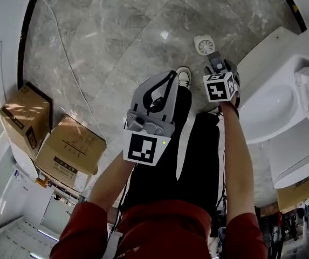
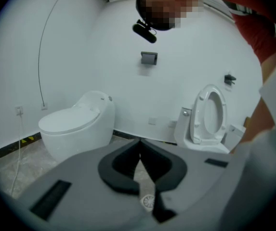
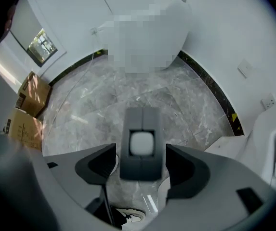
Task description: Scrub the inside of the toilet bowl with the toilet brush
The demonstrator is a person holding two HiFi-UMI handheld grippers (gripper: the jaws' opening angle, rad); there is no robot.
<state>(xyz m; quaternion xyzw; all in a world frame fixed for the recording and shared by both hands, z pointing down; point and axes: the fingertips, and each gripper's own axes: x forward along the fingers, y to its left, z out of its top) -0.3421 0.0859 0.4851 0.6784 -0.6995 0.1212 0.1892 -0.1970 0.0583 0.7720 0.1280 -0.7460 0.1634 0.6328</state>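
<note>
Scrubbing unstarted: toilet bowl untouched at floor's right edge; my right gripper gapes wide around, not gripping, a grey stand, presumably the brush's; left gripper closed, empty.

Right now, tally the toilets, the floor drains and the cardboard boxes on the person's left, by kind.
Toilets: 2
Floor drains: 1
Cardboard boxes: 2
Total: 5
</note>
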